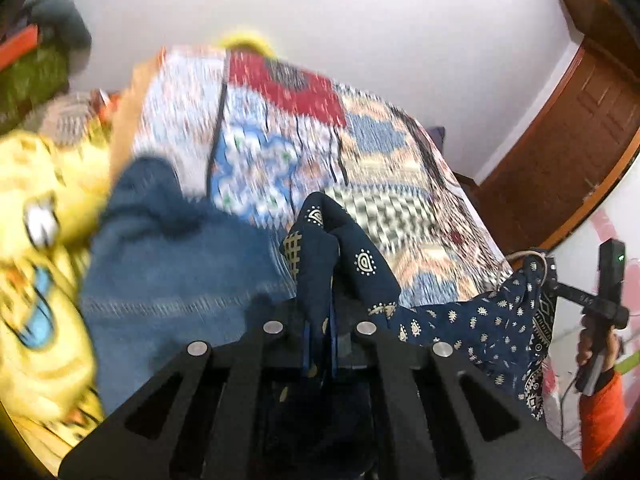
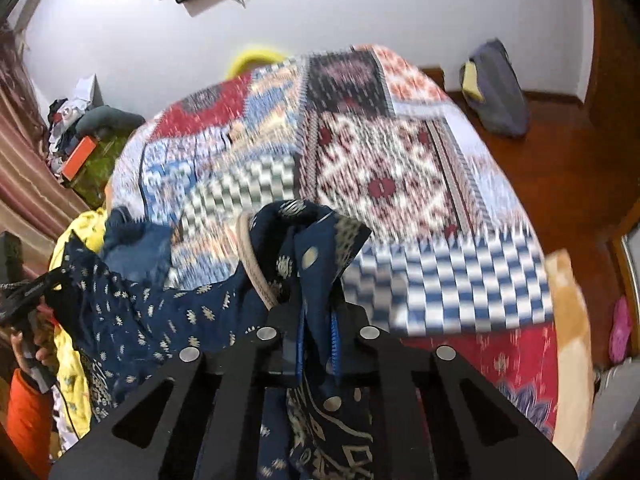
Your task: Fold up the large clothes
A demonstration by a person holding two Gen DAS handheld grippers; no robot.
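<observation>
A navy garment with a small gold print (image 1: 472, 320) hangs stretched between my two grippers above a bed. My left gripper (image 1: 322, 280) is shut on one bunched corner of it. My right gripper (image 2: 316, 280) is shut on another corner, where a beige cord loop (image 2: 252, 268) sticks out. The cloth sags to the left in the right wrist view (image 2: 160, 320). My right gripper also shows at the far right of the left wrist view (image 1: 608, 292). The fingertips are hidden by the fabric.
A patchwork bedspread (image 2: 380, 168) covers the bed. Blue jeans (image 1: 172, 264) and a yellow cartoon-print cloth (image 1: 36, 240) lie on its left side. A wooden door (image 1: 580, 140) and floor lie to the right. Clutter and a curtain (image 2: 24, 160) stand at the left.
</observation>
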